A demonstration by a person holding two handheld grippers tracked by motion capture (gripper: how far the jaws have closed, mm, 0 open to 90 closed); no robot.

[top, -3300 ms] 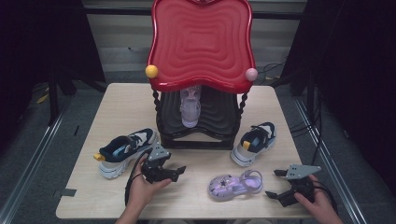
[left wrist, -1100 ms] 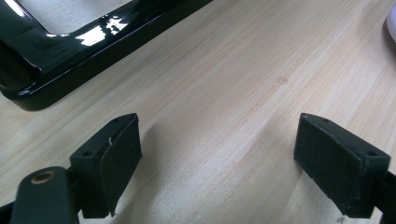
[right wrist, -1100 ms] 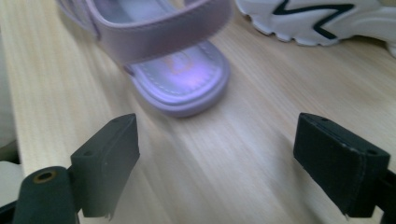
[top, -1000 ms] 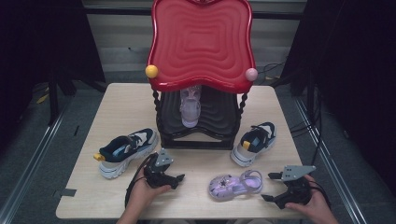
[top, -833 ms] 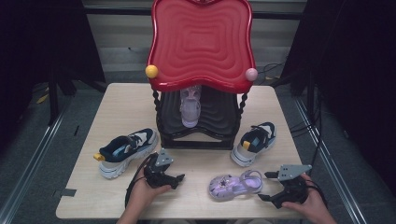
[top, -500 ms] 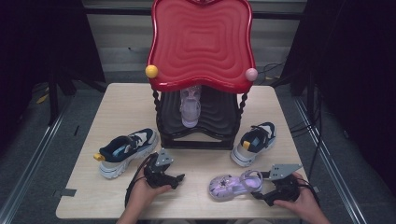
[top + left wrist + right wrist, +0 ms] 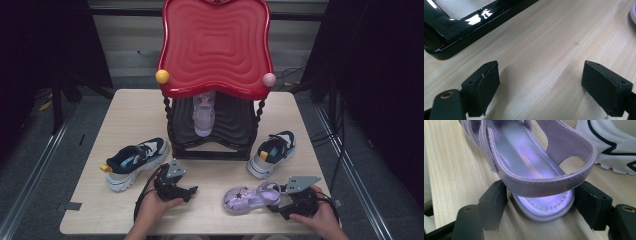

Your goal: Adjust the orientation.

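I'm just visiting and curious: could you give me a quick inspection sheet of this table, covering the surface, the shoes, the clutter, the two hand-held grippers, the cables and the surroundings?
Surface: pale wooden table, clean.
Job's things: purple sandal lies near the front edge, its heel between the right gripper's jaws.
Clutter: red shoe rack with a matching sandal inside; navy sneaker to its left, another sneaker to its right.
Grippers: left gripper open over bare wood; right gripper has just been closing around the heel, grip unconfirmed.
Cables: black cable trails from the left gripper.
Surroundings: dark curtains, grey floor.

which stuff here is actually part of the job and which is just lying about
In the job:
- purple sandal, its heel between the jaws of the right gripper, which have just been closing
- red and black shoe rack, with a matching sandal on it

Lying about:
- navy sneaker
- second sneaker
- left gripper, open over bare table
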